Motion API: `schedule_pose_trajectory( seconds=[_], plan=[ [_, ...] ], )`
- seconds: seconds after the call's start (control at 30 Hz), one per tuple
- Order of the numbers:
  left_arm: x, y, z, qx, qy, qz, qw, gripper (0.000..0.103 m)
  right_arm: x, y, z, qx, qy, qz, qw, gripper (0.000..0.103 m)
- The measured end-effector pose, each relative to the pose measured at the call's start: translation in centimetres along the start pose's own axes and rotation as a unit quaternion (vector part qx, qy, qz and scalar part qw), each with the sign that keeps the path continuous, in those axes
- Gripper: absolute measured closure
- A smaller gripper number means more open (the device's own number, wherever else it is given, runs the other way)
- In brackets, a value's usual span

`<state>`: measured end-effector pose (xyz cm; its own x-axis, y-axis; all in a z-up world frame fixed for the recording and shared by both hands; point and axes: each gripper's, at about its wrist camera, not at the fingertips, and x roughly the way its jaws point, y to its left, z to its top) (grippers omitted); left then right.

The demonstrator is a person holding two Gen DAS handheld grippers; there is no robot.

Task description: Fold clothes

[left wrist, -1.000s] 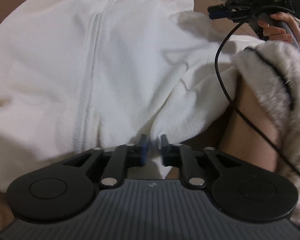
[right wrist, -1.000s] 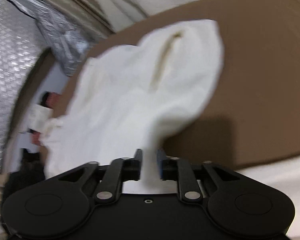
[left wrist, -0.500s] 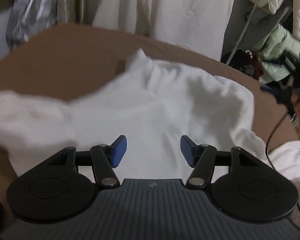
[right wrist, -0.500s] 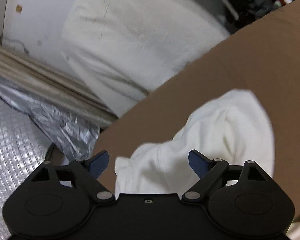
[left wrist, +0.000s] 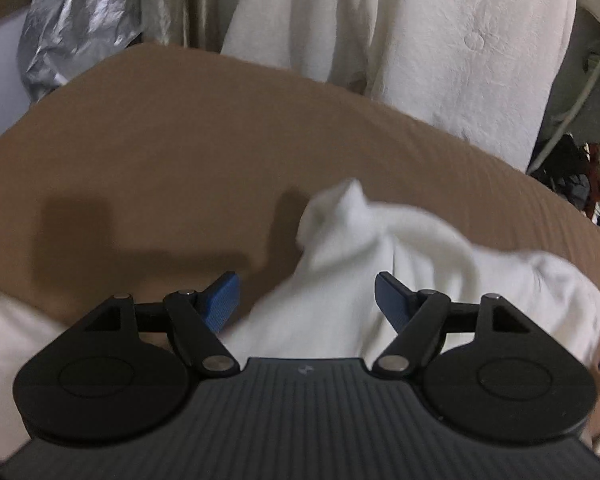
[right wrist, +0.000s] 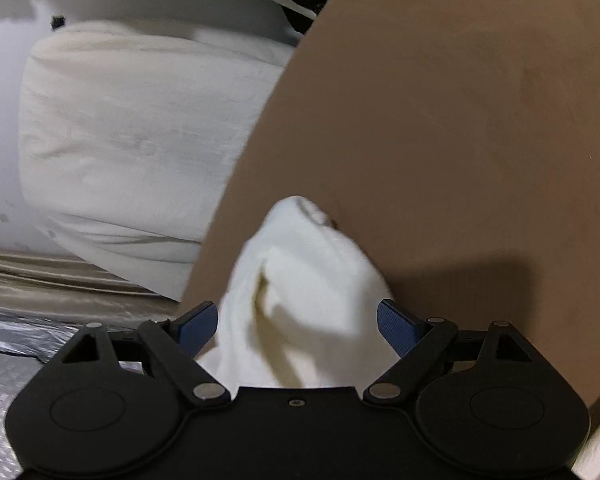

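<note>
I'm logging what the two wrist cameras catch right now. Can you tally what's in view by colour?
White: 2, the garment on the table and the hanging cloth
Brown: 1, table
Silver: 1, foil sheet
Black: 2, left claw, right claw
Total: 6

Your left gripper (left wrist: pixel 307 298), black linkage arms, silver pivot screws, blue ribbed fingertip pads (left wrist: pixel 222 300), ribbed grey housing, your right gripper (right wrist: pixel 298 326), smooth black body

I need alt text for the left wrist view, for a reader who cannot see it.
The open left gripper, with blue fingertip pads, hangs over a crumpled white fleece garment lying on a brown padded surface. Pale cloth hangs behind.
</note>
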<state>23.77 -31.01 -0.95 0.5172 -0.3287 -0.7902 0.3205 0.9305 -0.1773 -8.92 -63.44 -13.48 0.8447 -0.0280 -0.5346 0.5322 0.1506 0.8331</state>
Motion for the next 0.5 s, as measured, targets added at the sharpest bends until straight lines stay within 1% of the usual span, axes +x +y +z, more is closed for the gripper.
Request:
schedule_pose_trajectory(
  seconds=[0.07,0.13,0.17,0.2,0.27,0.3,0.33,0.37,0.4,0.43,0.47,0.5],
  plan=[
    [1.9,-0.8,1.5,0.002,0.003,0.001,1.0000,0.029,0.9,0.2,0.0,0.001,-0.003,-0.022,1.000,0.013],
    [3.8,-1.6,2.9,0.004,0.005,0.003,1.0000,0.029,2.3,0.5,0.1,0.010,-0.009,-0.059,0.998,0.013],
    [4.8,-1.9,3.6,0.004,0.008,0.003,1.0000,0.029,3.3,0.7,0.1,0.009,-0.007,-0.080,0.997,0.013],
    [5.6,-1.9,4.1,0.000,0.012,0.002,0.9999,0.029,4.3,0.7,0.1,0.004,-0.002,-0.090,0.996,0.012],
    [7.3,-1.8,4.9,-0.013,0.023,-0.004,0.9996,0.027,5.9,1.1,0.1,-0.007,0.006,-0.085,0.996,0.011],
    [8.1,-1.8,5.0,-0.020,0.035,-0.007,0.9992,0.025,6.6,1.3,0.1,-0.013,0.008,-0.080,0.997,0.011],
    [9.2,-1.7,5.2,-0.027,0.053,-0.013,0.9982,0.022,7.2,1.4,0.1,-0.018,0.011,-0.068,0.997,0.011],
    [10.2,-1.7,5.3,-0.032,0.073,-0.019,0.9967,0.022,7.7,1.4,0.1,-0.022,0.012,-0.049,0.998,0.014],
    [11.3,-1.7,5.3,-0.034,0.097,-0.024,0.9944,0.022,8.1,1.5,0.1,-0.029,0.017,-0.030,0.999,0.021],
    [12.2,-1.9,5.0,-0.029,0.122,-0.030,0.9917,0.032,8.5,1.7,0.0,-0.042,0.026,-0.013,0.999,0.051],
    [12.8,-2.2,4.5,-0.014,0.143,-0.039,0.9889,0.070,8.8,2.0,0.0,-0.055,0.036,0.003,0.998,0.080],
    [13.2,-2.6,4.0,0.002,0.157,-0.044,0.9866,0.083,8.7,2.6,-0.2,-0.075,0.040,0.014,0.996,0.084]
  ],
)
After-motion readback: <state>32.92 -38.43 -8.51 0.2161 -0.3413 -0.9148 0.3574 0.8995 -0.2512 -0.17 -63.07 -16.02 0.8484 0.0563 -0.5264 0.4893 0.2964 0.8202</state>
